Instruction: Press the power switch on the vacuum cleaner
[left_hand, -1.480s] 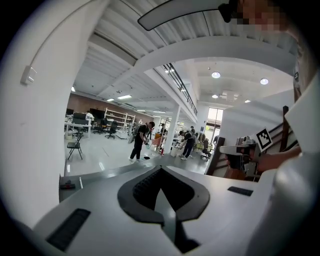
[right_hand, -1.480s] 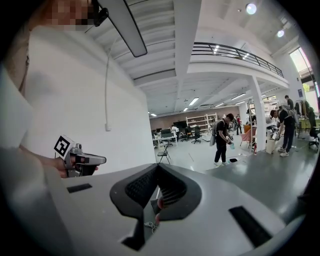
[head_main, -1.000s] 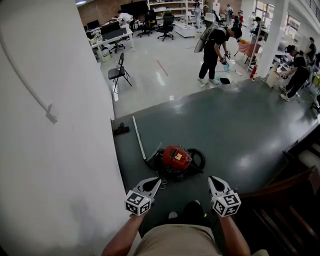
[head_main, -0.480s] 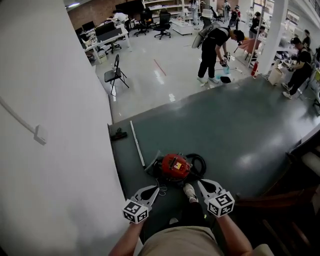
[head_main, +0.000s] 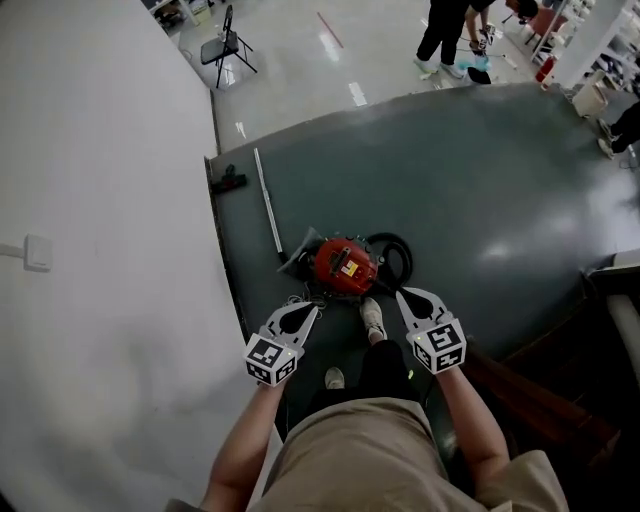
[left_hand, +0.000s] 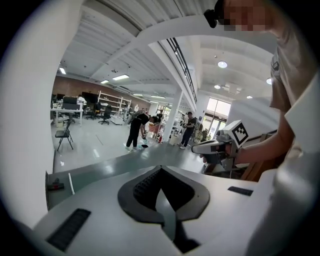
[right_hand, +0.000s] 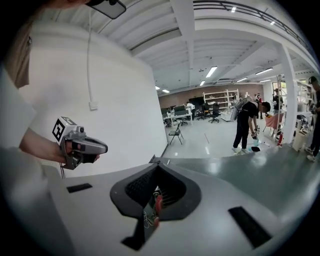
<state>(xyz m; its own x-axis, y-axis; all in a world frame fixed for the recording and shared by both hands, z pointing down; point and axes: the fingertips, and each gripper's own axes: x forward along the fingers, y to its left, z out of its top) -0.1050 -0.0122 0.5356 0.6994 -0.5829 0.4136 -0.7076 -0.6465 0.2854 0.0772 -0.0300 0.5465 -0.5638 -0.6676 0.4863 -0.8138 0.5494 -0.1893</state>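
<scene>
While the left gripper (head_main: 313, 308) and right gripper (head_main: 401, 293) are both keeping their jaws closed on nothing | white wall (head_main: 100, 250) is running close left of the left jaws; dark floor (head_main: 480, 180) is lying open ahead and rightward | red vacuum cleaner (head_main: 343, 265) is sitting on the floor just ahead, between both tips.

Bright overhead ceiling lights (left_hand: 222, 64); glare patches on dark floor (head_main: 497, 252); fisheye edges, black vignette.
</scene>
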